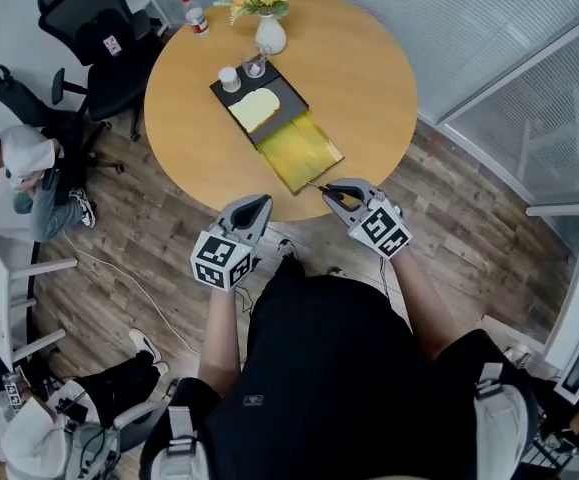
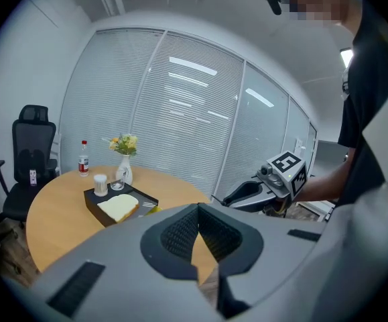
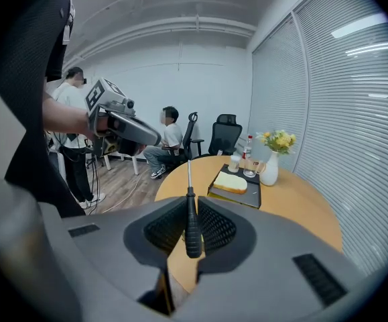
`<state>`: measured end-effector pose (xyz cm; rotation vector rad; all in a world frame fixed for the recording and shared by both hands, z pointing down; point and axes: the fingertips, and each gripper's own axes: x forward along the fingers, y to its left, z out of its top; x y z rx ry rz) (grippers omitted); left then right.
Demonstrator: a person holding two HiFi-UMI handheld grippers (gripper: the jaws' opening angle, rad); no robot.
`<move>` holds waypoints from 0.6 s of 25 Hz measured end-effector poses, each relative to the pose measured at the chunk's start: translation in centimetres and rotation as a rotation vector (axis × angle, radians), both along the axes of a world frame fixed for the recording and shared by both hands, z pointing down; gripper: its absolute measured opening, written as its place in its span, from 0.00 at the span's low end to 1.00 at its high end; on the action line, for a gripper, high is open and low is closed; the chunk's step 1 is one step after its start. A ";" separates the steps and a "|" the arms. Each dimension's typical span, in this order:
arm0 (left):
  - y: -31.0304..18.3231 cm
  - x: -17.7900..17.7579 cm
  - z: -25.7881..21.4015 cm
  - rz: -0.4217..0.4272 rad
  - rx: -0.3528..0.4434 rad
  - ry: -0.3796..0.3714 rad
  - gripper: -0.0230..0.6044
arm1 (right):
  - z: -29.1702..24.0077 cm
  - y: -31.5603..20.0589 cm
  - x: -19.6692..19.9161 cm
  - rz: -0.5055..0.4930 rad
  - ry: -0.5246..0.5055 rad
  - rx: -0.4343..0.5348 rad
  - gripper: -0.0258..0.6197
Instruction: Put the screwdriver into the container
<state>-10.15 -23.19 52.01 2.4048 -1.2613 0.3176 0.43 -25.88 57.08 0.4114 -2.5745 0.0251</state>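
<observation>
A black-handled screwdriver [image 3: 192, 228] stands upright between the jaws of my right gripper [image 3: 191, 206], which is shut on it, its thin shaft pointing toward the table. In the head view the right gripper [image 1: 335, 193] hovers at the near edge of the round wooden table [image 1: 369, 78], and the screwdriver's tip [image 1: 316, 185] is just beside the open yellow container [image 1: 302, 151]. My left gripper [image 1: 258, 205] hangs off the table's near edge, to the left of the right one. Its jaws [image 2: 198, 211] are shut with nothing held.
A black tray [image 1: 219, 95] with a bread slice [image 1: 254, 108], a cup [image 1: 229, 78] and a glass [image 1: 255, 64] adjoins the container. Farther back stand a flower vase [image 1: 269, 30] and a bottle [image 1: 196, 14]. Office chairs [image 1: 94, 38] and a seated person [image 1: 24, 168] are left; glass walls right.
</observation>
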 end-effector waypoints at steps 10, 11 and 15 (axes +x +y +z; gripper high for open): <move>-3.7 -2.4 -0.2 0.083 0.020 0.018 0.04 | 0.4 -2.5 -2.2 0.073 0.030 0.005 0.11; -3.9 -2.6 -0.2 0.090 0.021 0.020 0.04 | 0.4 -2.6 -2.5 0.079 0.031 0.005 0.11; -4.2 -4.1 0.0 0.105 0.017 0.024 0.04 | 0.8 -3.0 -3.8 0.096 0.037 0.003 0.11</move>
